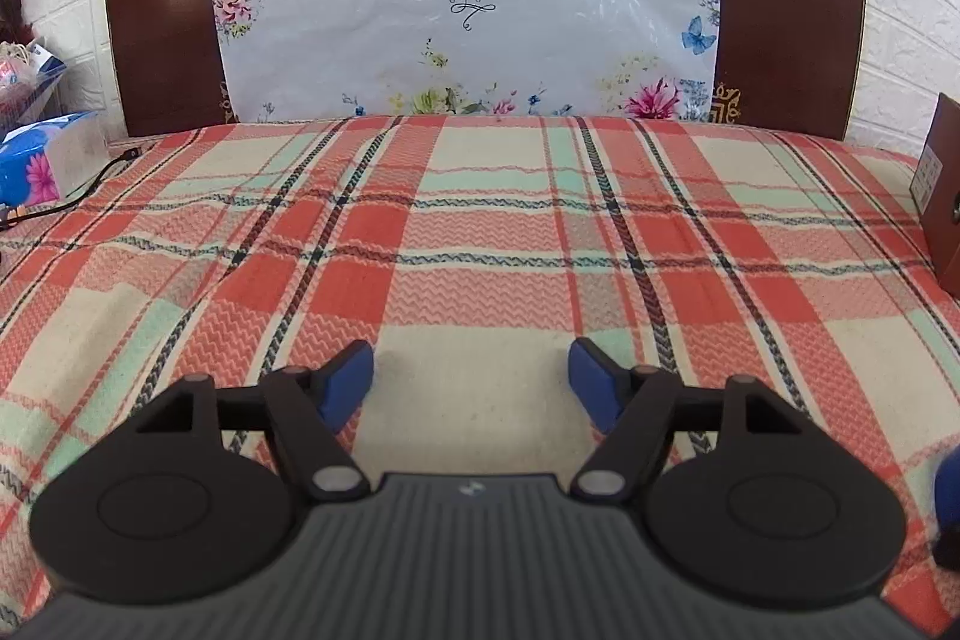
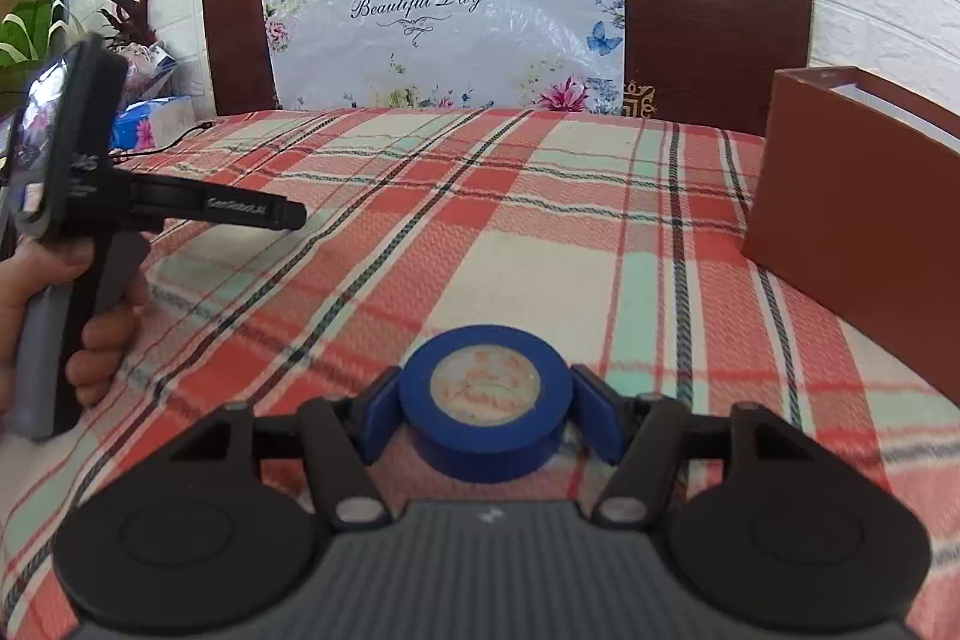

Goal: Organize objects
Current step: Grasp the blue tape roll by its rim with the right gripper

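A: Where is the roll of blue tape (image 2: pixel 483 415) right now?

B: Low in the centre of the right wrist view, lying flat on the plaid bedspread (image 2: pixel 480 220), hole facing up. It sits squarely between the two blue pads of the right hand-held gripper (image 2: pixel 486 418).

A: Is that gripper clenched on it?

B: The pads (image 2: pixel 600 421) flank the roll on both sides and look to be touching its rim or very nearly so. I judge it as grasping the tape, though the contact is tight enough that a thin gap cannot be ruled out.

A: And the left one?

B: The left hand-held gripper (image 1: pixel 471 388) is released, pads spread wide over bare bedspread with nothing between them. From the right wrist view it shows at the left edge of the frame, held by the person's hand (image 2: pixel 90 334), well apart from the tape.

A: So which matters for the next move?

B: The right one; it is already at the roll. A round roll has no long axis to line up. The brown box (image 2: pixel 858 232) stands at the right of the frame, beyond and to the right of the tape, open at the top. If that is the destination, the move would be a lift and a carry toward the upper right.
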`<state>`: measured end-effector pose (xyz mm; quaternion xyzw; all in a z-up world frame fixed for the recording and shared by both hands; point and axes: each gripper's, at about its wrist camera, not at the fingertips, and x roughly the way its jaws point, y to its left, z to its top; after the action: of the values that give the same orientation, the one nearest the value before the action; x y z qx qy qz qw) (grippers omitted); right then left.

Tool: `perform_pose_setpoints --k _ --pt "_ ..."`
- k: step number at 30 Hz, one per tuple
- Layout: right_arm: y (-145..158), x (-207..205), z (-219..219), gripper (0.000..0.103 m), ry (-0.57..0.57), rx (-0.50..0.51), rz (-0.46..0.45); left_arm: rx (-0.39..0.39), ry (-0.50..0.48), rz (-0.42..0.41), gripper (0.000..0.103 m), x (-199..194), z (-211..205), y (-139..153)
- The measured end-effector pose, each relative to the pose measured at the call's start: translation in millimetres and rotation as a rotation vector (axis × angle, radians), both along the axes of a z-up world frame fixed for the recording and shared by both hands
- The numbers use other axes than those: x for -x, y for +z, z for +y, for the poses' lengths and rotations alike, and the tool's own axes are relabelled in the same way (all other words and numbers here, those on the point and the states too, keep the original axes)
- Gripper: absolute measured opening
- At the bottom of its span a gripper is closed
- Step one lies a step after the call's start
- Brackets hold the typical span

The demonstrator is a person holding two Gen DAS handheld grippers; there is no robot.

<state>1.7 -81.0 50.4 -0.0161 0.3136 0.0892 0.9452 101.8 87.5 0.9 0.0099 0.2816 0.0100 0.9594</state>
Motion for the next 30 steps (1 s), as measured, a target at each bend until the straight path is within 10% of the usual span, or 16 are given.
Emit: perform_pose_setpoints --k 30 --pt "-3.2 24.6 -9.0 0.070 0.023 -0.001 0.004 -0.040 0.037 0.005 0.077 13.4 -4.7 -0.6"
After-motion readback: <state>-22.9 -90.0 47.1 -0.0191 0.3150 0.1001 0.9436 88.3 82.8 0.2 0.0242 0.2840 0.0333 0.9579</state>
